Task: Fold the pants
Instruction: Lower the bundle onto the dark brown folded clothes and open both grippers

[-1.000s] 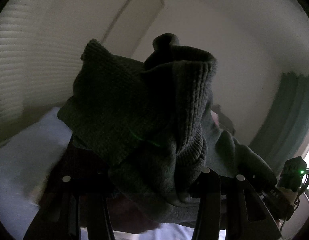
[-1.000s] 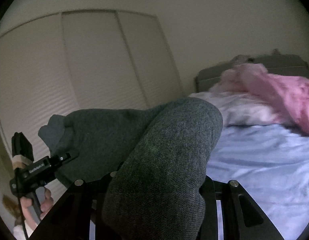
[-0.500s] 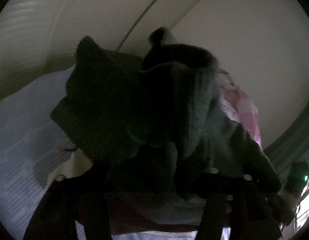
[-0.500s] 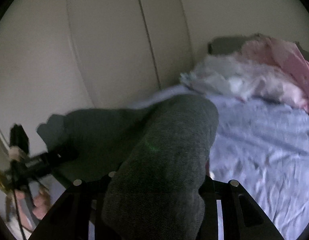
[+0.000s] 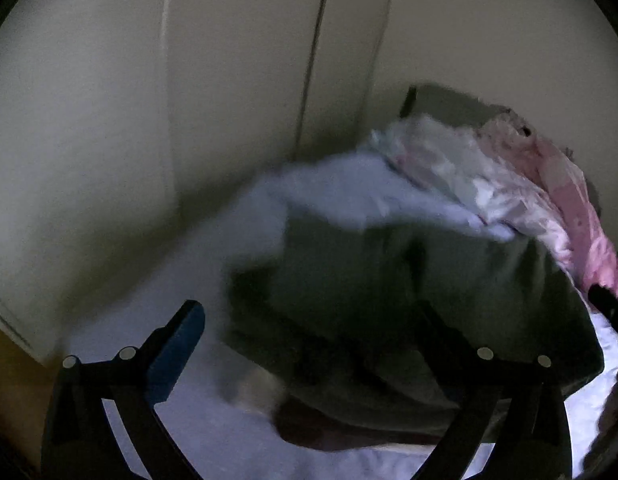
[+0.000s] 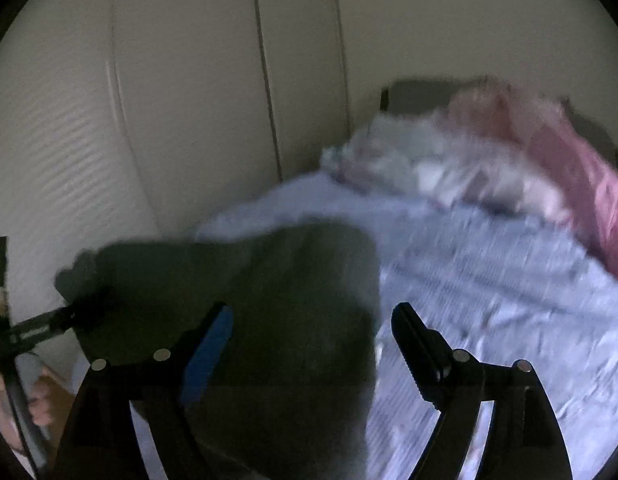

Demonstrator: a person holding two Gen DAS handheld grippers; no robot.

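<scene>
My left hand-held gripper [image 5: 309, 324] points downward and its jaws are opening wide, with dark cloth between them. My right hand-held gripper [image 6: 309, 320] also points downward, jaws opening, its pads clear of the cloth.

No legible text, labels, brands, numbers or signs in either view. The other gripper's body [image 6: 41, 326] at the left edge of the right wrist view carries a pale marking (too blurred and small to read).
</scene>
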